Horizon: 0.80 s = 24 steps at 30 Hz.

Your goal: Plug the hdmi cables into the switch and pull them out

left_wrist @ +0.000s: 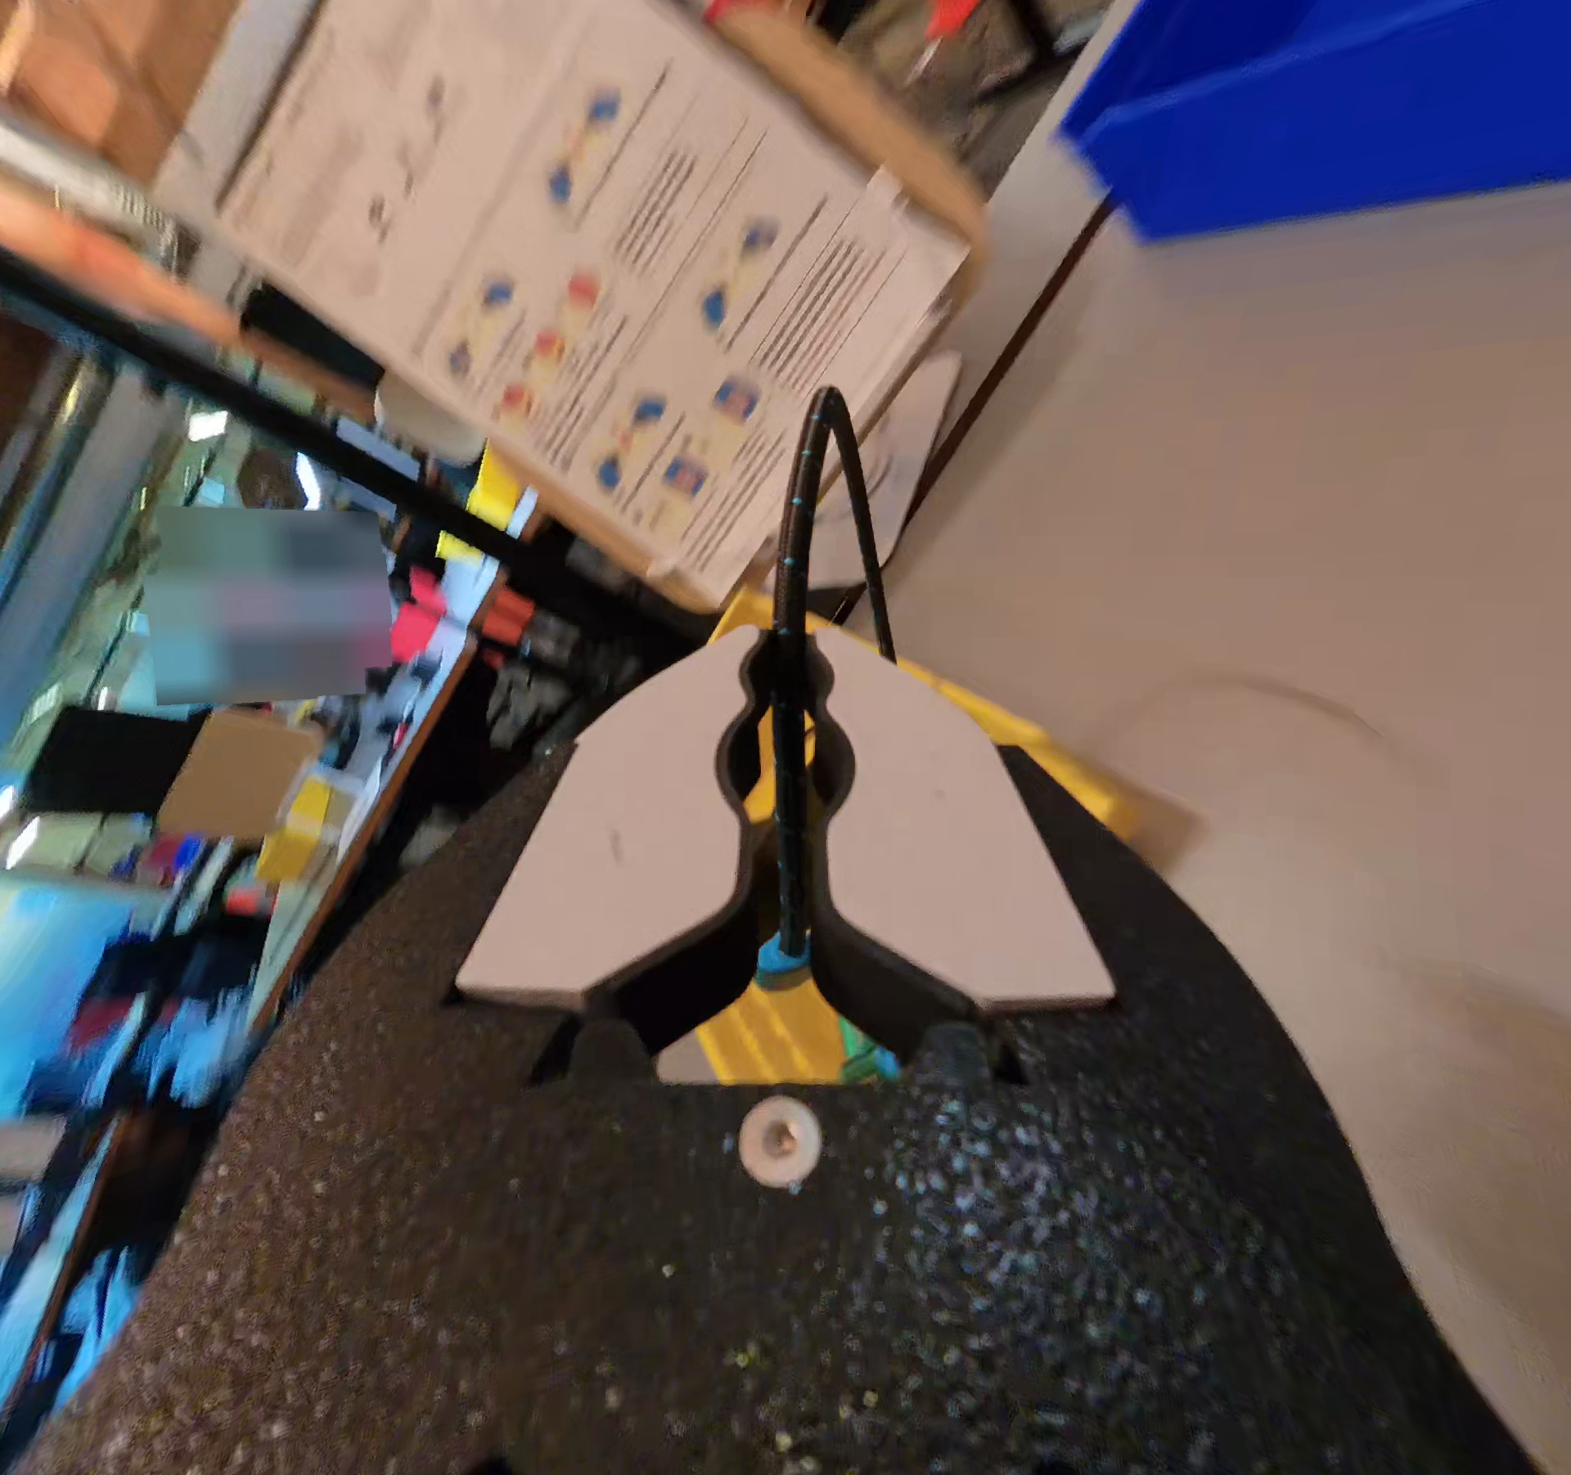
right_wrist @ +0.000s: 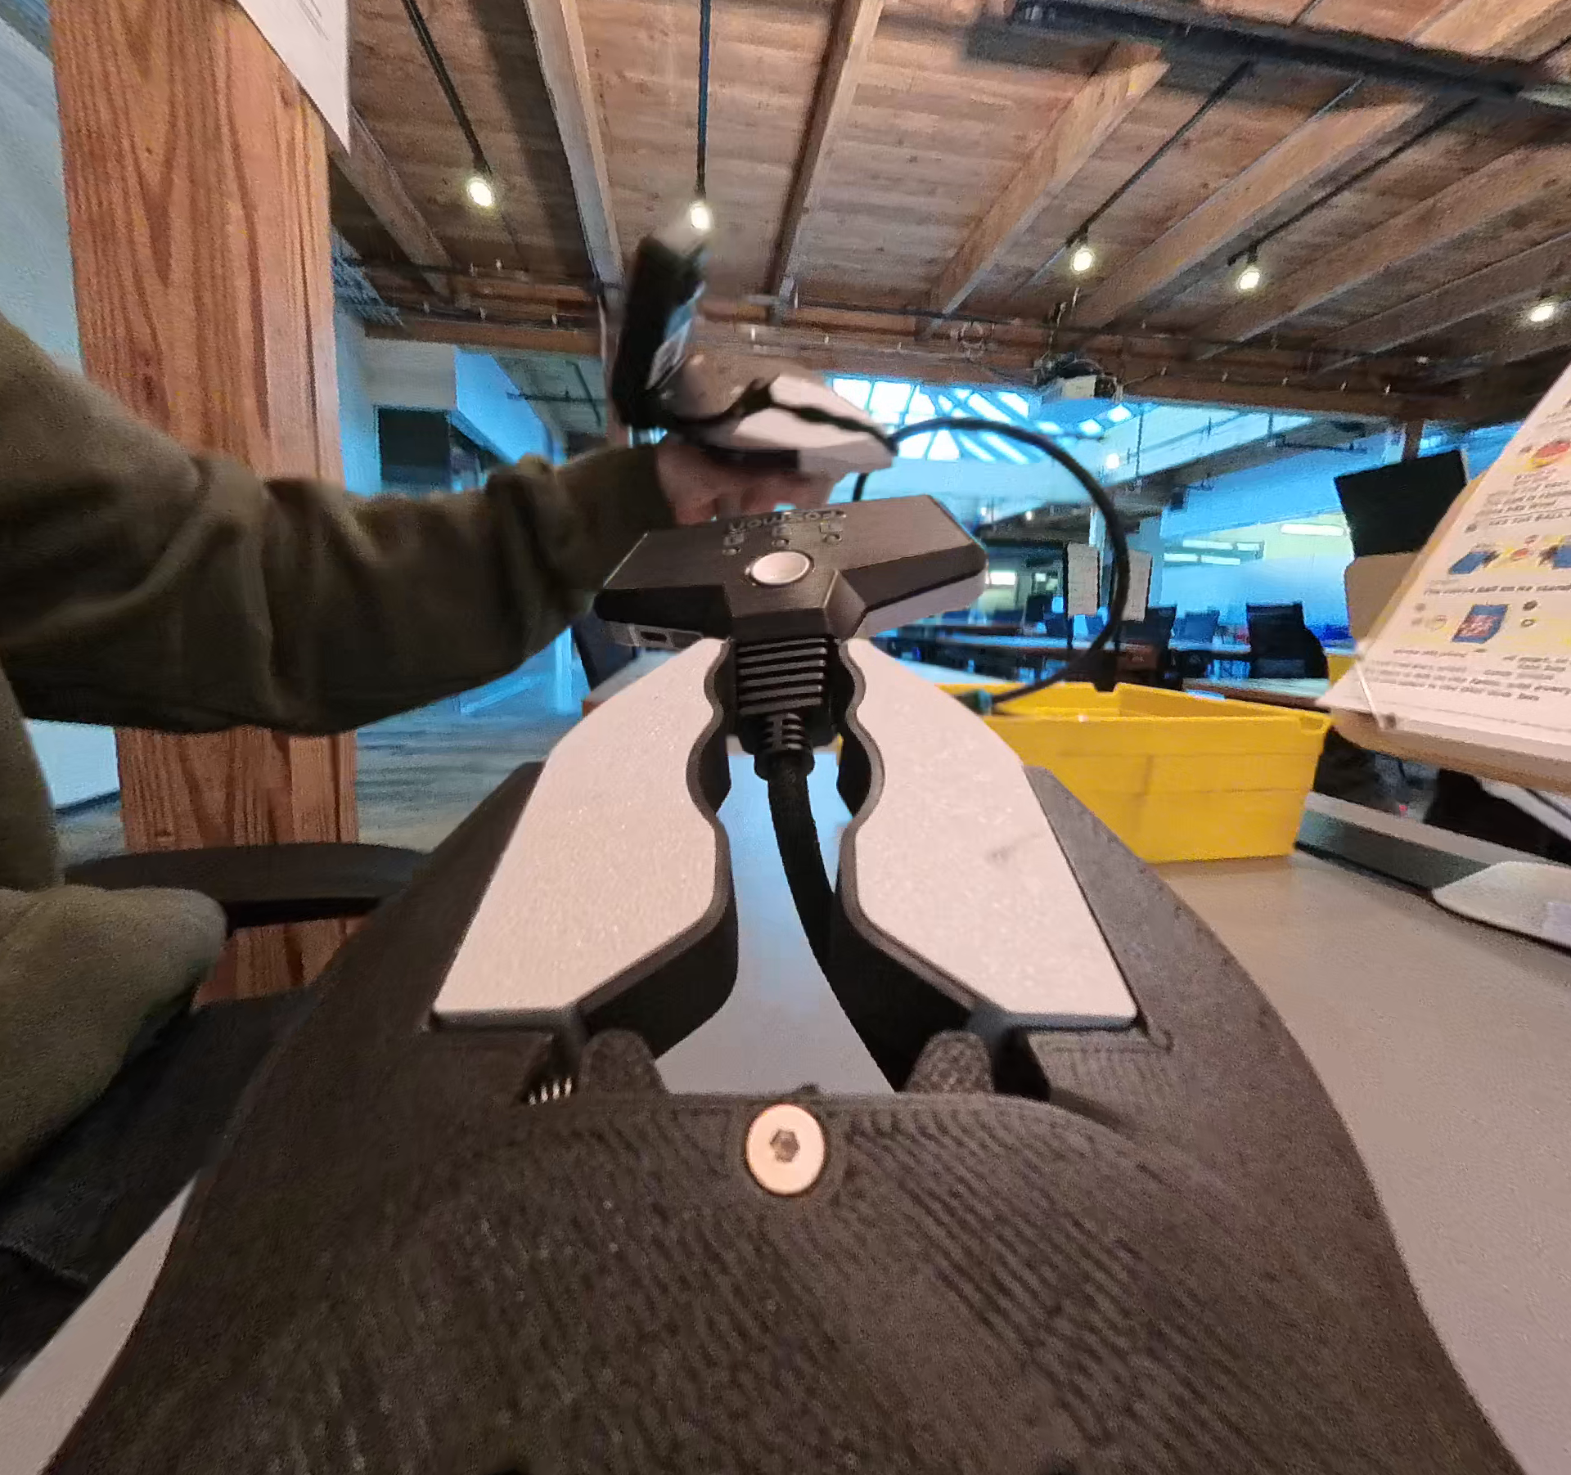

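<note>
Both tools clenched, switch and cable held above the counter (right_wrist: 1403, 1052).

Right tool (right_wrist: 784, 652) clamped on ribbed neck of black switch (right_wrist: 791, 563), body just past fingertips. Left tool (left_wrist: 784, 652) pinching braided HDMI cable (left_wrist: 791, 797) lengthwise between fingers (left_wrist: 629, 831), looping beyond tips.

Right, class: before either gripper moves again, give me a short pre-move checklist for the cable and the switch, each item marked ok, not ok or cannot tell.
1. Right gripper shut on the switch at its ribbed collar: ok.
2. Left gripper shut on the braided HDMI cable: ok.
3. Plug end gripped squarely, not just the cord: cannot tell; only a blue piece shows behind the fingers.
4. Port on the switch's left side free: ok, it looks open.
5. Plug lined up with a port: cannot tell; the left gripper is raised beyond the switch.
6. Cable loop clear of the yellow bin: cannot tell.
</note>
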### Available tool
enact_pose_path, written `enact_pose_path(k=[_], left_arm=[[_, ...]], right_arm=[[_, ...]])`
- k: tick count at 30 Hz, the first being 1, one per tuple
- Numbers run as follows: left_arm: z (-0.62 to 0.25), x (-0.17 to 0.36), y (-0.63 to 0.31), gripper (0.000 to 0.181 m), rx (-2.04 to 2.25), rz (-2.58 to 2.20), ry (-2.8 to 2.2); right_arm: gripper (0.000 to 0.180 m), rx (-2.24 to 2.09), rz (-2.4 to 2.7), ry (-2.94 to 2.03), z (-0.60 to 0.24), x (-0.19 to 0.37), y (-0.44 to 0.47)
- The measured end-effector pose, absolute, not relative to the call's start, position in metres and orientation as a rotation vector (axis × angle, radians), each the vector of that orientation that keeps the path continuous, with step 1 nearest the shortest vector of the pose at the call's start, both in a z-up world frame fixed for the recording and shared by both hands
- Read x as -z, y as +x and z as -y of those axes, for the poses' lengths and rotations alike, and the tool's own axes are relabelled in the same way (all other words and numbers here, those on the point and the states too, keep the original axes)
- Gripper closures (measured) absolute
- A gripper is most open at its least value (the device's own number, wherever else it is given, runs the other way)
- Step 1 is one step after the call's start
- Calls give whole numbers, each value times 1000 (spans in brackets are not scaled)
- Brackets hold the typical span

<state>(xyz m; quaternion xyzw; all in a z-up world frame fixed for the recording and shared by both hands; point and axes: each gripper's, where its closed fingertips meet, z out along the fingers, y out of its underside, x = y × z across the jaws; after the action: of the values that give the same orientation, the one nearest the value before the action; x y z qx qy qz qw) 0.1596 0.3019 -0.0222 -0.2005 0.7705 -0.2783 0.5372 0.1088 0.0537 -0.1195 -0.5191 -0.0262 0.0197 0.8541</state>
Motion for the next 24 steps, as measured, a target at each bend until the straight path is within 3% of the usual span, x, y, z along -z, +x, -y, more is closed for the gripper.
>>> enact_pose_path(k=[5,10,14,17,20,21,24], left_arm=[[-229,54,82,175,651,-1847,-115],[-180,145,11,175,772,-2048,16],[-191,202,-17,174,829,-2217,-101],[-220,223,-22,171,840,-2278,-277],[-246,235,-24,145,900,-2328,-523],[-250,234,-26,145,955,-2343,-586],[-263,215,-15,145,1116,-2208,-811]], right_arm=[[159,-143,93,-880,2,92,112],[159,-113,118,-946,9,100,113],[159,-94,103,-1020,-5,111,114],[159,-89,101,-1051,-10,115,113],[160,-93,100,-1067,-14,118,112],[180,-92,82,-1058,-12,117,114],[180,-92,32,-981,-1,109,124]])
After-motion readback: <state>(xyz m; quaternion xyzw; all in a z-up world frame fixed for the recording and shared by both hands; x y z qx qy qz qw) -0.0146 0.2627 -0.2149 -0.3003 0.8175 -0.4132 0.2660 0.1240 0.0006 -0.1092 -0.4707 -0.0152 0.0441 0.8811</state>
